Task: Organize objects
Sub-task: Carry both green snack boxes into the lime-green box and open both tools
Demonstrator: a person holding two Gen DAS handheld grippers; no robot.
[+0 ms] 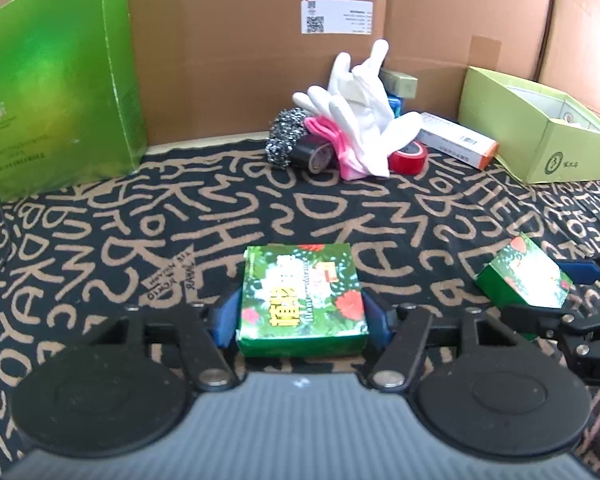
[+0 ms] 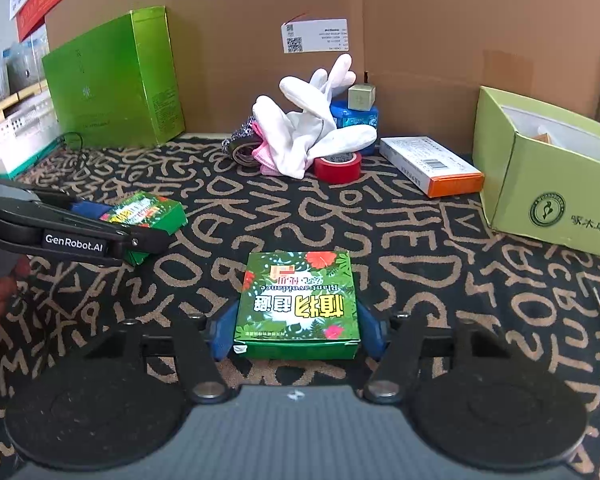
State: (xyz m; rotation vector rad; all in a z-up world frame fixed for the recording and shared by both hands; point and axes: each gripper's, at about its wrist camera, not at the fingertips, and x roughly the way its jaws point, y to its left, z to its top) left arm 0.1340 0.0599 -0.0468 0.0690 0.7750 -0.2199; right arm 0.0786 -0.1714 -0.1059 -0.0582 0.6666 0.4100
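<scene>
While each gripper clamped a small green floral box, the sorting stood at the pick-up stage.

With its blue pads against both sides, the left gripper (image 1: 302, 316) gripped the left floral box (image 1: 302, 300) at lower centre of its view, low over the patterned cloth (image 1: 180, 216); the right gripper (image 2: 298, 320) was closed likewise on the right floral box (image 2: 298, 306), though whether either box had cleared the cloth was hard to judge. Beyond, at upper centre, lay the heap of white gloves (image 2: 300, 132), red tape roll (image 2: 337, 167) and an orange-ended carton (image 2: 432, 166). At right stood the open pale-green box (image 2: 548, 184), probably the destination. Next, each box needed lifting clear and carrying over that rim without brushing the heap.
</scene>
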